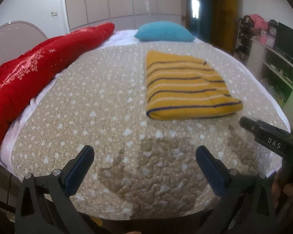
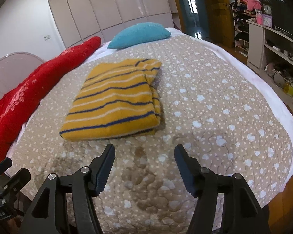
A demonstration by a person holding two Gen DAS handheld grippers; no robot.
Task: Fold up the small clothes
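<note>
**Folded yellow top on the bed, both claws let go**

A yellow striped top (image 1: 189, 87) lies folded on the bed cover (image 1: 99, 105). It is a neat flat bundle with dark blue and white lines across it. In the left wrist view it sits right of the middle of the frame. In the right wrist view the same top (image 2: 115, 101) sits left of the middle, and its layers show along its right edge.

The left claw (image 1: 144, 153) is at the bottom of its frame. Its two fingers are spread wide apart with nothing between them. It is near the front edge of the top but not touching it. Only the tan bed cover with white spots shows in the gap.

The right claw (image 2: 144, 150) is at the bottom of its frame. It is let go too, with its fingers apart and holding nothing. Its left finger (image 2: 105, 167) is just below the near edge of the top, and I cannot tell if it touches the cover.

A long red blanket (image 1: 37, 74) lies along the left side of the bed. A blue pillow (image 1: 164, 31) rests at the far end, near the top middle of the frame. Shiny closet doors (image 2: 115, 5) stand behind the bed. Shelves (image 2: 273, 44) with small things are on the right side.
</note>
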